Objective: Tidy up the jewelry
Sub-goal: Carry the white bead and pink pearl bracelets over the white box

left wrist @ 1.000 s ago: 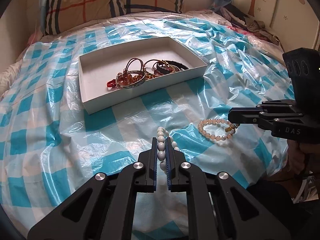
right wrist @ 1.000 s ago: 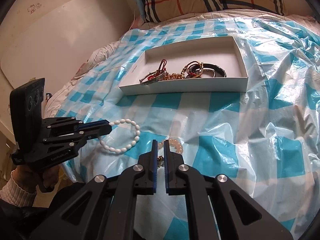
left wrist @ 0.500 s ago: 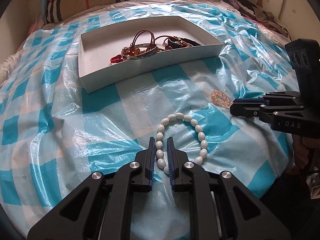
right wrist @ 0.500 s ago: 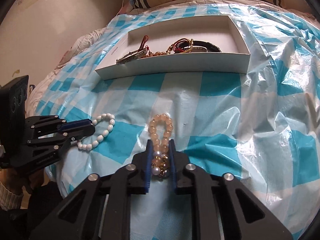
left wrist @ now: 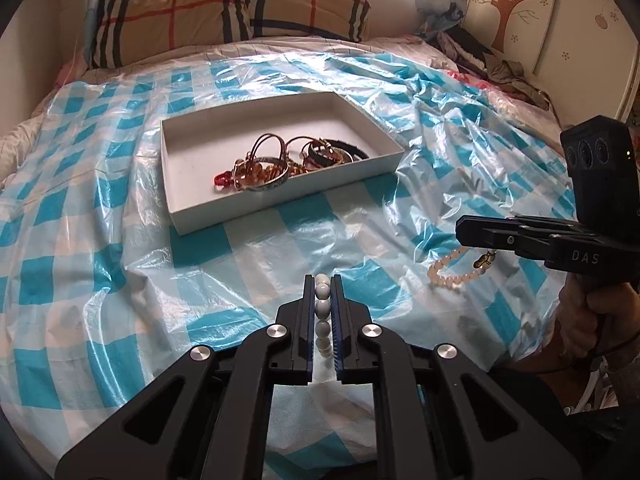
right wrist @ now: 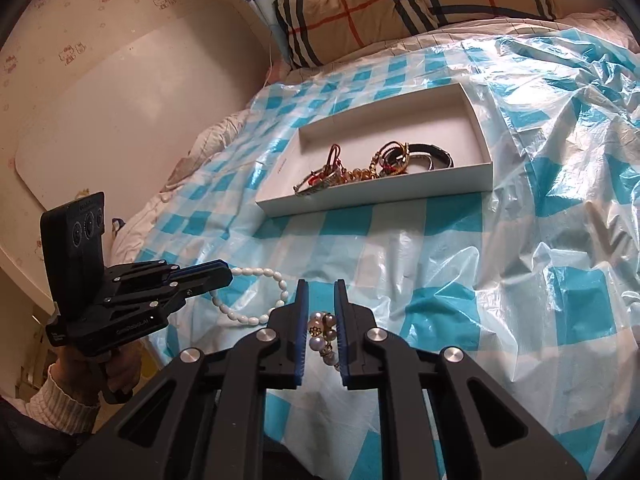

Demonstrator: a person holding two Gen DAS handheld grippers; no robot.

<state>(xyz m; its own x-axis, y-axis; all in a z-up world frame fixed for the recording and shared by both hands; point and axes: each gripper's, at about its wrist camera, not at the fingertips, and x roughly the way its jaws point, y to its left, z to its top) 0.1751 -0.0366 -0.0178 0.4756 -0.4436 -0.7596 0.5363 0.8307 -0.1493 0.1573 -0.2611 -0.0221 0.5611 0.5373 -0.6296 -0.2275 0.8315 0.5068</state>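
My left gripper [left wrist: 322, 278] is shut on a white bead bracelet [left wrist: 322, 308], its jaws closing on a row of beads between the pads. In the right wrist view the rest of that white bracelet [right wrist: 256, 316] droops from the left gripper [right wrist: 226, 276] onto the sheet. My right gripper [right wrist: 320, 284] is shut on a peach bead bracelet [right wrist: 322, 332] near its gold charm. In the left wrist view the peach bracelet [left wrist: 448, 278] hangs under the right gripper [left wrist: 460, 234]. A white box [left wrist: 280, 204] farther up the bed holds several bracelets.
A blue-and-white checked plastic sheet [left wrist: 100, 240] covers the bed, with wrinkles on its right side [right wrist: 560, 200]. A plaid pillow [left wrist: 224, 12] lies at the head. Clothes [left wrist: 480, 56] are piled at the far right. A hand [right wrist: 116, 368] grips the left tool.
Half a second ago both grippers were low, with the bracelets lying flat on the sheet between the jaws. Both have since risen and drawn back, each carrying its bracelet.
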